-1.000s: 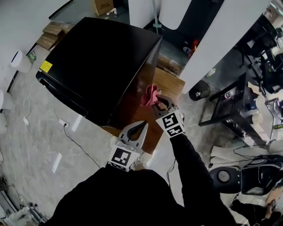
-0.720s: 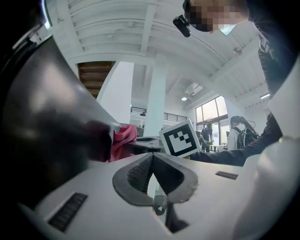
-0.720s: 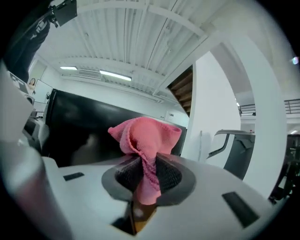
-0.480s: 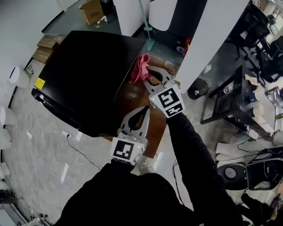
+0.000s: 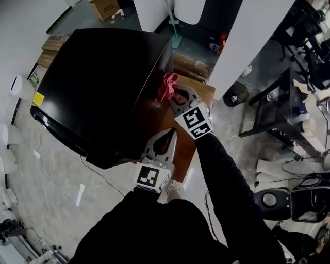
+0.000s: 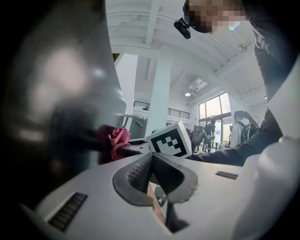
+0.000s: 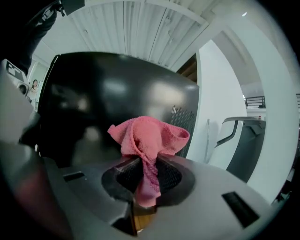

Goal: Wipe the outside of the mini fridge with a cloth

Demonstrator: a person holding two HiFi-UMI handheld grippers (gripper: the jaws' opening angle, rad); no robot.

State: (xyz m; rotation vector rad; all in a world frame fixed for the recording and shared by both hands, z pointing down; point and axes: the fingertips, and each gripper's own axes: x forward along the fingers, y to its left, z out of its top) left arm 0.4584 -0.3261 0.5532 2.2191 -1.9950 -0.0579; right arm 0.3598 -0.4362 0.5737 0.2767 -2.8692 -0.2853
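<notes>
The black mini fridge (image 5: pixel 98 77) stands on a low wooden platform (image 5: pixel 198 85). Its glossy right side (image 5: pixel 149 111) faces me. My right gripper (image 5: pixel 173 94) is shut on a pink cloth (image 5: pixel 167 86) and holds it against the upper part of that side, near the back edge. In the right gripper view the cloth (image 7: pixel 150 138) bunches out of the shut jaws in front of the dark fridge wall (image 7: pixel 117 98). My left gripper (image 5: pixel 170 132) hangs shut and holding nothing, lower down beside the same side. The left gripper view shows the cloth (image 6: pixel 117 140) by the fridge (image 6: pixel 56 117).
A white column (image 5: pixel 247 46) rises just right of the platform, with a black bin (image 5: pixel 234 95) at its foot. A black shelf rack (image 5: pixel 273 113) and a scooter (image 5: pixel 289 198) stand farther right. A cable (image 5: pixel 93 172) trails on the floor at the left; a cardboard box (image 5: pixel 105 6) lies behind.
The right gripper swept the cloth up the fridge's side to its top edge, then came partway back down. The left gripper stayed shut in about the same place.
</notes>
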